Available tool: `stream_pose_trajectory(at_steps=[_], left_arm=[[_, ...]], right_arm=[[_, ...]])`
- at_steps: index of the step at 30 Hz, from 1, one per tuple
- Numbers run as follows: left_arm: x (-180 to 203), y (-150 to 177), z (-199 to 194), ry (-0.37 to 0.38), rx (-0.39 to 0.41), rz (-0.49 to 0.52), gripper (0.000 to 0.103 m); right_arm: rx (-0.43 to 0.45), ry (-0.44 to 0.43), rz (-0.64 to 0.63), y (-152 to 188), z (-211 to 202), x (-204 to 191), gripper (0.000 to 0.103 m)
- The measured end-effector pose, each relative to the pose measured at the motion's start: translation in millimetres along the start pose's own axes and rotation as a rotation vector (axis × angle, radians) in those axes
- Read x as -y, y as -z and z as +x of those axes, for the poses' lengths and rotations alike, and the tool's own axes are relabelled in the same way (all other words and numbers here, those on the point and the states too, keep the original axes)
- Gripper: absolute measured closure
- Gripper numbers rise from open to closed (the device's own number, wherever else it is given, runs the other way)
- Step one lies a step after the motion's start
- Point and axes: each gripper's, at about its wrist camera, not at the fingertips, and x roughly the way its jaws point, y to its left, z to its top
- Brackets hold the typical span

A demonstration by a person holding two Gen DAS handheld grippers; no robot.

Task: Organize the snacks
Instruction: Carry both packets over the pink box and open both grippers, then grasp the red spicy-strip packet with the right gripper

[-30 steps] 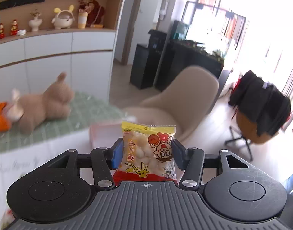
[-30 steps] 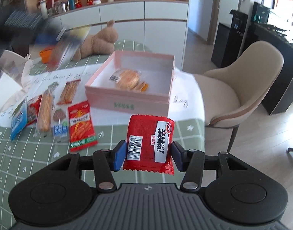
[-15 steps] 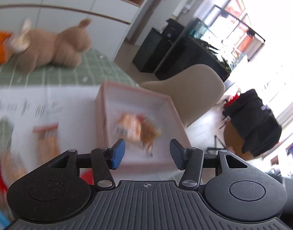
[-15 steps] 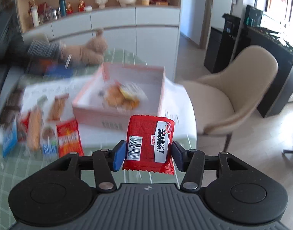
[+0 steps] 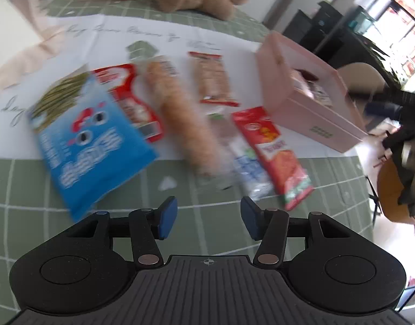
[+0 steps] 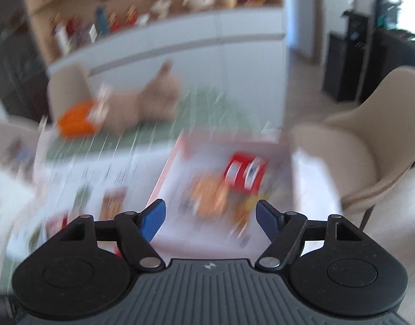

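I tilt my left gripper (image 5: 208, 218) steeply down over the near edge of the table (image 5: 180, 195), its blue pads spread wide with nothing between them. Ahead of it the snacks lie in a loose row on the white cloth (image 5: 104, 40): a blue packet (image 5: 90, 146) toward the left, a red-and-white packet (image 5: 131, 100) partly under it, a long orange packet (image 5: 180, 113), a red packet (image 5: 275, 151) to the right. My right gripper (image 6: 210, 218) angles down over the pink box (image 6: 166, 178) near the table's right edge; its jaws have just been opening and stand empty. Through the blur, a red snack packet (image 6: 244, 172) seems to lie inside the box beside an orange one (image 6: 208, 197).
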Motion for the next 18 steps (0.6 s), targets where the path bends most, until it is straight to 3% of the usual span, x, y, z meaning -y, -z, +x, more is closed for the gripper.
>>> stream_pose_trajectory(at_steps=[7, 15, 18], left_arm=[[-13, 5, -12, -0.004, 0.005, -0.011, 0.047], [-18, 7, -22, -0.002, 0.012, 0.009, 0.047], [-20, 5, -28, -0.007, 0.032, 0.009, 0.047]], right_arm=[[-0.133, -0.071, -0.114, 67, 49, -69, 0.033], [-0.113, 0.003, -0.160, 80, 58, -90, 0.032], [-0.124, 0.018, -0.154, 84, 55, -84, 0.049]])
